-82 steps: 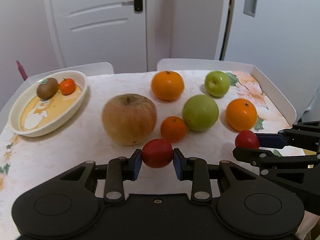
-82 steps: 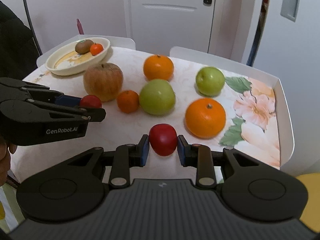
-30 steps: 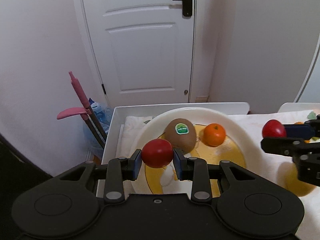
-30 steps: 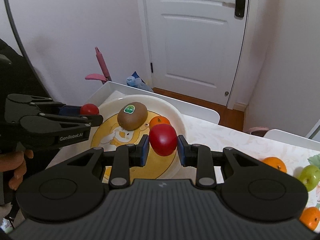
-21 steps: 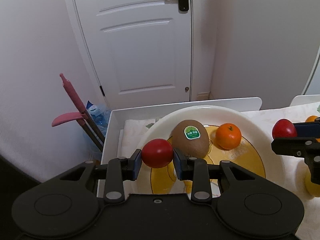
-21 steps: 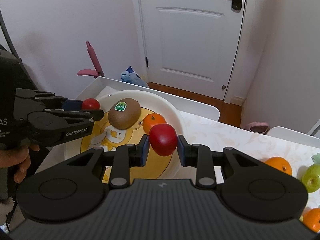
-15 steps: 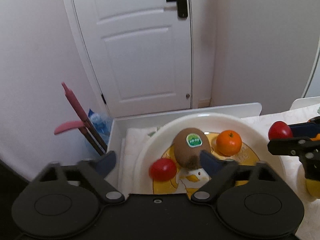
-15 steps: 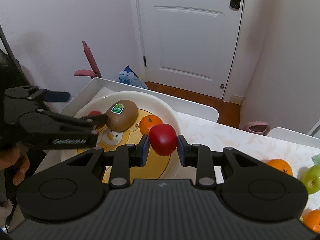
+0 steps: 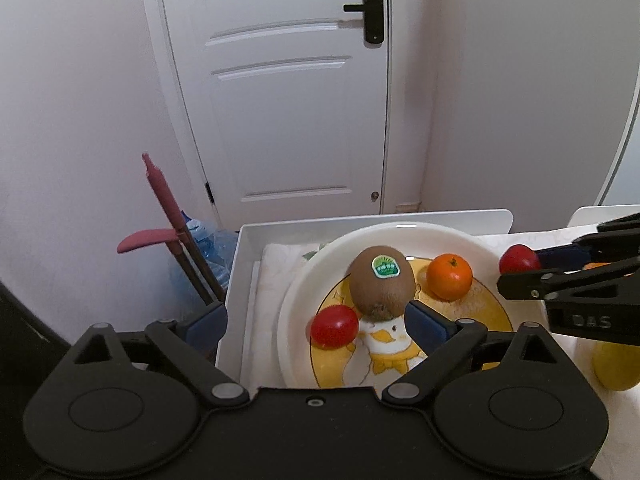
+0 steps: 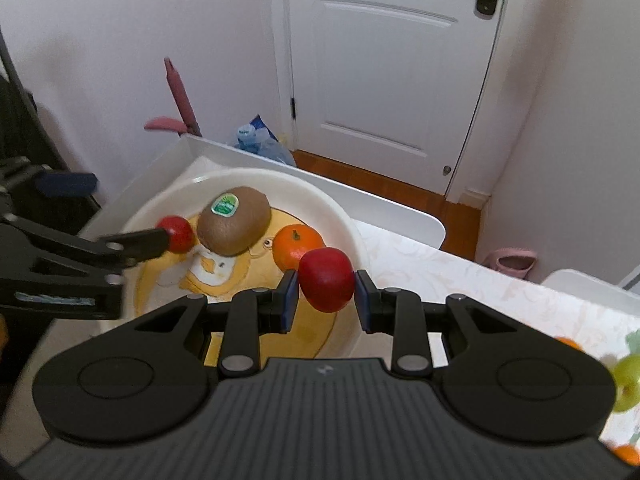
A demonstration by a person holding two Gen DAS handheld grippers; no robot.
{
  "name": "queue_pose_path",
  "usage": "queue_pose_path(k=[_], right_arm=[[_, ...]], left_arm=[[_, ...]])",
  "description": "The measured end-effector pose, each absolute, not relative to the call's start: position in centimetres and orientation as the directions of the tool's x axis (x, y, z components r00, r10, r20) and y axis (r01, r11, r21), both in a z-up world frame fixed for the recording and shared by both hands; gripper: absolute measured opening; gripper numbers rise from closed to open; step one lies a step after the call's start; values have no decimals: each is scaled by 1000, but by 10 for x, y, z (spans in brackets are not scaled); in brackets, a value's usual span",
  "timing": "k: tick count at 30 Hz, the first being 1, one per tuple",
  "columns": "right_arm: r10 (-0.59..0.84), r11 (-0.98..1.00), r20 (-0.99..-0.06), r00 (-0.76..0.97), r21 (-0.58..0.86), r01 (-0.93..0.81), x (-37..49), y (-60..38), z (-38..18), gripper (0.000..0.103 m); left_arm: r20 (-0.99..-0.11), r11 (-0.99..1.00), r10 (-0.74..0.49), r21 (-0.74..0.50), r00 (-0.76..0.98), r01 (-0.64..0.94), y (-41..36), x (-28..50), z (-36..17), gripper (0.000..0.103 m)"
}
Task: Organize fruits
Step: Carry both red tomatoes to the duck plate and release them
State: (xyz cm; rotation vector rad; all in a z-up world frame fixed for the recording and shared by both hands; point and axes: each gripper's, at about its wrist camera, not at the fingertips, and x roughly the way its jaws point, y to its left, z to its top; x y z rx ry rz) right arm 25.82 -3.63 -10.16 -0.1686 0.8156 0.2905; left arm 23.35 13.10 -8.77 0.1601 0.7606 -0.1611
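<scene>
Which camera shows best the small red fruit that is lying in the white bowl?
The left wrist view: the small red fruit lies whole, unobstructed, between the open left gripper's fingers, beside the brown kiwi. In the right wrist view, the left gripper's finger partly covers it.

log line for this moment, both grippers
left gripper: fingers just opened, red fruit in plate | right gripper: holding second red fruit

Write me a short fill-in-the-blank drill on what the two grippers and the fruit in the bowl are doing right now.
1. The left gripper has just been opening; its jaws now stand ____.
2. The right gripper is shut on a ____ fruit.
3. In the bowl, the fruit with a green sticker is a ____.
4. The released small red fruit lies in the ____.

Missing words: open; red; kiwi; bowl
</scene>
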Motion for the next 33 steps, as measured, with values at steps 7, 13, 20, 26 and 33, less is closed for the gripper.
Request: queue_pose_path(k=[7, 13, 20, 26, 33], right_arm=[[194, 932, -740, 644, -65, -356, 264, -29, -112, 45], [201, 941, -696, 690, -60, -334, 261, -31, -105, 93], [199, 951, -697, 689, -32, -306, 260, -34, -101, 99], [199, 958, -687, 699, -14, -286, 253, -38, -92, 99], [209, 967, -663, 719, 31, -253, 237, -50, -72, 99]], left_arm=[[-708, 980, -92, 61, 701, 190, 139, 226, -92, 98], [-707, 979, -87, 70, 702, 193, 140, 222, -92, 98], [-702, 980, -83, 71, 707, 186, 142, 220, -91, 98], [-696, 982, -84, 65, 713, 179, 142, 216, -87, 98], [-679, 984, -86, 57, 729, 169, 140, 209, -74, 98]])
